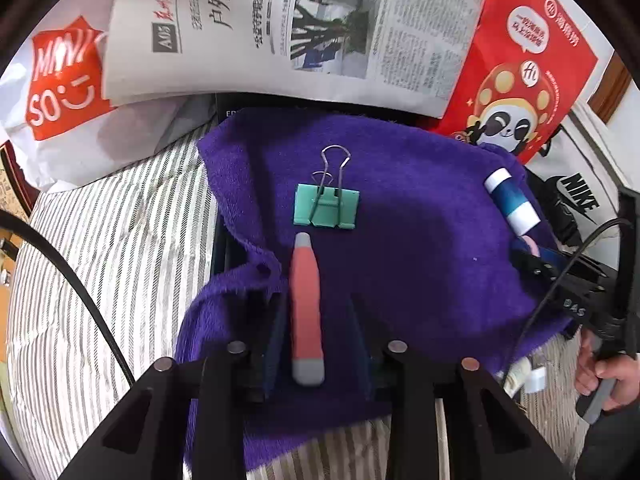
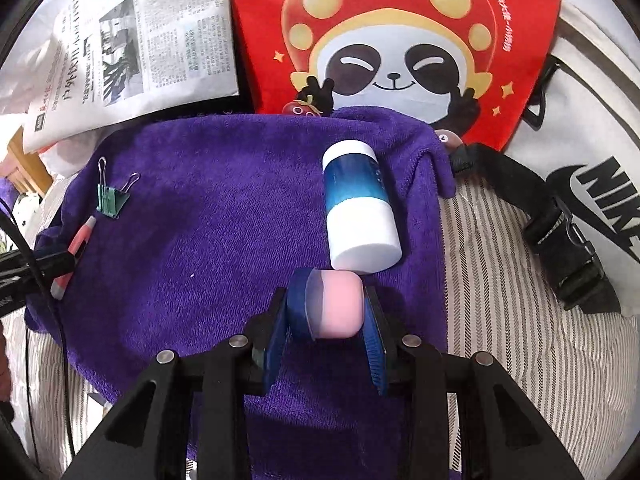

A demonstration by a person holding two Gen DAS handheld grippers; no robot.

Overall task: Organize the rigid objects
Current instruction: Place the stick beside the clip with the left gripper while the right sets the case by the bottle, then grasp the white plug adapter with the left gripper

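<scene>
While I am working over the purple towel (image 1: 420,240), my left tool (image 1: 316,316) is straddling a slim red pen (image 1: 306,304), jaws apart. My right tool (image 2: 326,312) is clamping a pink eraser (image 2: 338,306) beside the blue-and-white bottle (image 2: 358,208). Both seem light and stiff; I am judging mid-body grips safest.

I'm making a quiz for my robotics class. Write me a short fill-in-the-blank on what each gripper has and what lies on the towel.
1. The green binder clip lies on a ____ towel.
2. The left gripper has a red-and-grey ____ between its jaws.
3. The right gripper is shut on a ____ block.
4. The blue-and-white tube lies just beyond the ____ gripper.

Missing words: purple; pen; pink; right
</scene>
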